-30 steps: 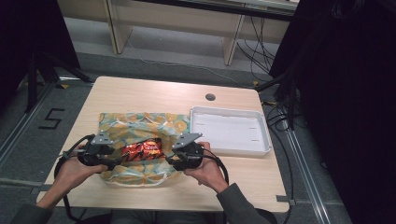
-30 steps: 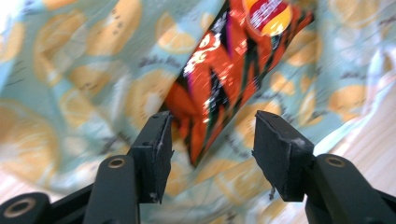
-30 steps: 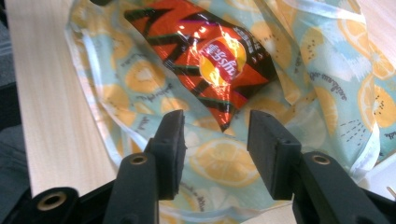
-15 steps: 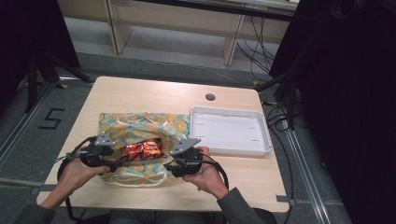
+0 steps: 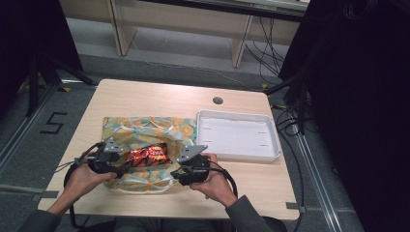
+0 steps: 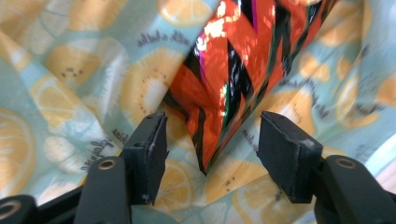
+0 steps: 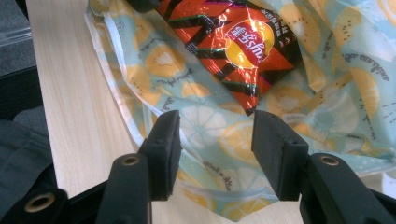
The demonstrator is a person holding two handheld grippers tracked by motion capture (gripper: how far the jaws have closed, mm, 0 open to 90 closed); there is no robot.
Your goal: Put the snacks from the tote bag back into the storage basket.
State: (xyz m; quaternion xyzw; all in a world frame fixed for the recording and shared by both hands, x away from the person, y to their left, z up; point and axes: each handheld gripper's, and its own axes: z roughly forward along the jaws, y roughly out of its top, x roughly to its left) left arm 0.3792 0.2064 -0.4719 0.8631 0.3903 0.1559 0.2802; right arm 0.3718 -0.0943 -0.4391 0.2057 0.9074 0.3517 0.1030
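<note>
snack: glossy red-and-black crinkled foil snack packet (image 5: 147, 155) lies on top of the citrus-print bag, between the two tools; judging by that, it's about to go into the bag or has come out of it.
bag: soft teal plastic bag printed with orange citrus slices (image 5: 145, 133) lies flat on the light wooden bench (image 5: 159, 99), near edge close to the person, so both tools reach it from either side.
left tool: left tool (image 6: 212, 144) has its jaws apart, packet's lower corner between the pads, neither pad pressing on it. Jaws have just been easing in a little; nothing held.
right tool: right tool (image 7: 212, 140) has its jaws apart over the bag's near edge, just short of the packet's corner; gripping nothing. Probably lined up to pinch the bag edge.
tray: shallow white rectangular plastic tray (image 5: 270, 151) beside the bag, bare.
hard to make out: where the bag's mouth is; packet's upper end is cut off in both gripper views; print on the packet isn't readable.
</note>
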